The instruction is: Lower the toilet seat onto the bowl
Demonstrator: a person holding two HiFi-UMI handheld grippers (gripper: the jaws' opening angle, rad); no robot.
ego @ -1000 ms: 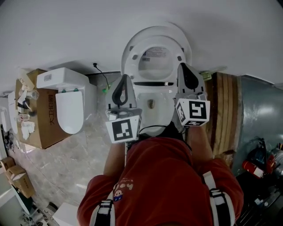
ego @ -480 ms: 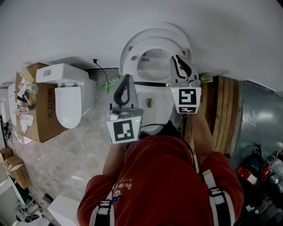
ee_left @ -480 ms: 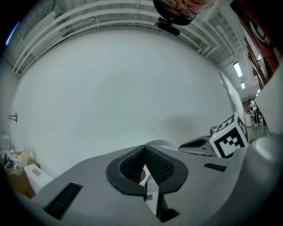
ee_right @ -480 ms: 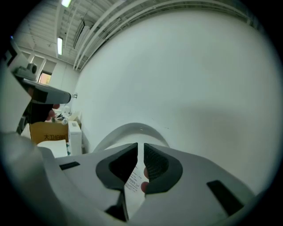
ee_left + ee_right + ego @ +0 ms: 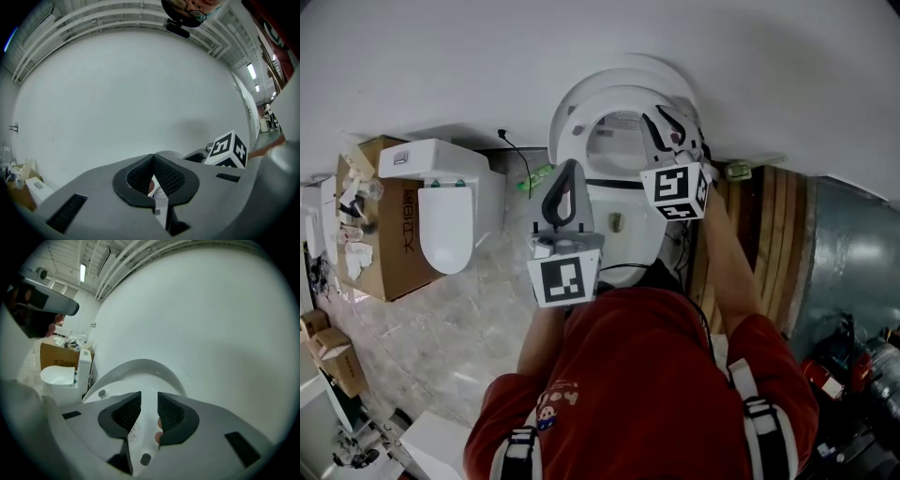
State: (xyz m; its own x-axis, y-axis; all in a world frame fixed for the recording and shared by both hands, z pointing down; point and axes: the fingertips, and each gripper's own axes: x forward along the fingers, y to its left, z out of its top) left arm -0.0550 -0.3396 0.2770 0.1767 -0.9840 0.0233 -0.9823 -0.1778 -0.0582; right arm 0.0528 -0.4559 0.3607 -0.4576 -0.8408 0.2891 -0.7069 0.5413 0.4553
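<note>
Jaws of our right gripper point(image 5: 149, 399) stand a narrow way apart, having just been opening. The white toilet seat point(image 5: 112, 387) shows in the gap between the pads, which do not press on it that we can see. Our left gripper point(image 5: 153, 157) has its tips closed together on nothing and hangs level in front of us, near the bowl point(image 5: 642, 225) and apart from the seat.

The seat is upright, leaning back on the lid point(image 5: 623, 75), which rests against the wall point(image 5: 441, 56), so lowering has yet to begin. In the head view our right gripper sits at the seat's right side, high on the ring.

We judge the seat to be stiff moulded plastic: light, glossy and likely slippery under the pads. It turns on a hinge at the back, so we should take it at the free rim, far from that hinge, with one pad on each face. Once past upright it may drop under its own weight, and a slam could hurt the hinge or the ceramic, so we should hold it all the way down.

Off to our left stand a second toilet point(image 5: 445, 216) and a cardboard box point(image 5: 389, 262).
</note>
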